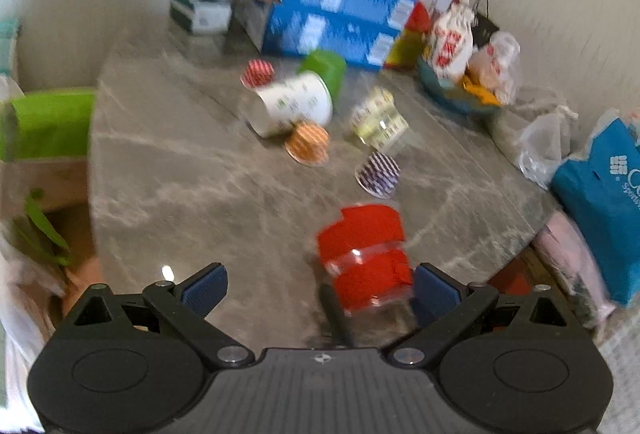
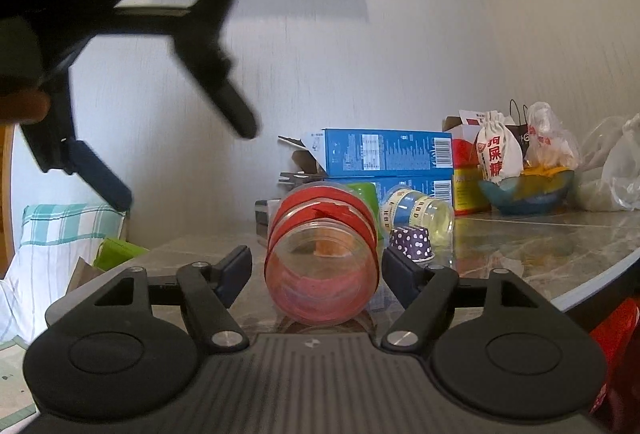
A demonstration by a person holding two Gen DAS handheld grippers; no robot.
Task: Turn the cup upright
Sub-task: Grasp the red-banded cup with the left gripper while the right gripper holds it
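A clear cup wrapped in red tape [image 2: 322,260] lies on its side on the grey marble table [image 2: 560,234], its open mouth facing the right wrist camera. My right gripper [image 2: 318,270] is open, with a finger on each side of the cup and a gap at both. My left gripper [image 1: 318,290] is open above the table and looks down on the same red cup [image 1: 366,254], which lies close to its right finger. In the right wrist view the left gripper [image 2: 160,153] hangs blurred at upper left.
Behind the cup lie a clear cup with blue tape [image 2: 420,211], a purple dotted paper cup [image 2: 412,244], a white cup [image 1: 294,105], a green cup [image 1: 324,71], an orange striped cup [image 1: 308,143], blue boxes [image 1: 336,17], a blue bowl with bags [image 2: 524,189] and plastic bags at right.
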